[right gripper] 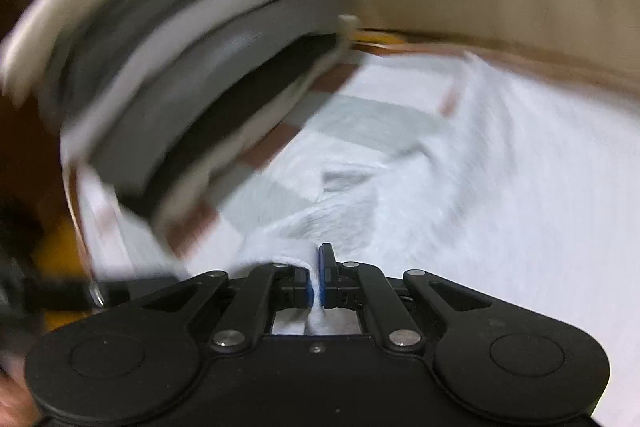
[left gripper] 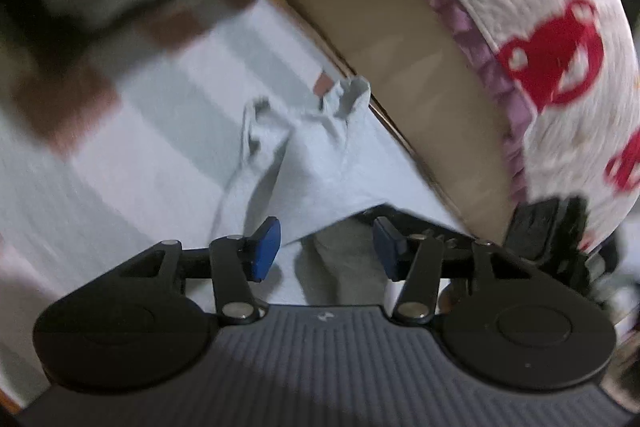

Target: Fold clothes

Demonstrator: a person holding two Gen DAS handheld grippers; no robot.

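Observation:
A pale white garment [left gripper: 320, 155] with grey and brown colour blocks lies spread on a flat surface, one part of it bunched up. My left gripper [left gripper: 326, 247] hovers low over its near edge. The blue pads [left gripper: 266, 247] stand apart and press on nothing, and a grey-beige cloth [left gripper: 344, 267] shows beneath. In the right wrist view the same garment [right gripper: 480, 167] stretches away, blurred. My right gripper [right gripper: 318, 279] is shut on a pinched fold of its white fabric, which runs back between the fingers.
A stack of folded clothes [right gripper: 180, 67] sits close at the upper left, blurred. A white quilt with red prints and a purple frill [left gripper: 560, 47] hangs over a beige bed side [left gripper: 400, 27] on the right. Black hardware [left gripper: 552, 227] shows by the quilt.

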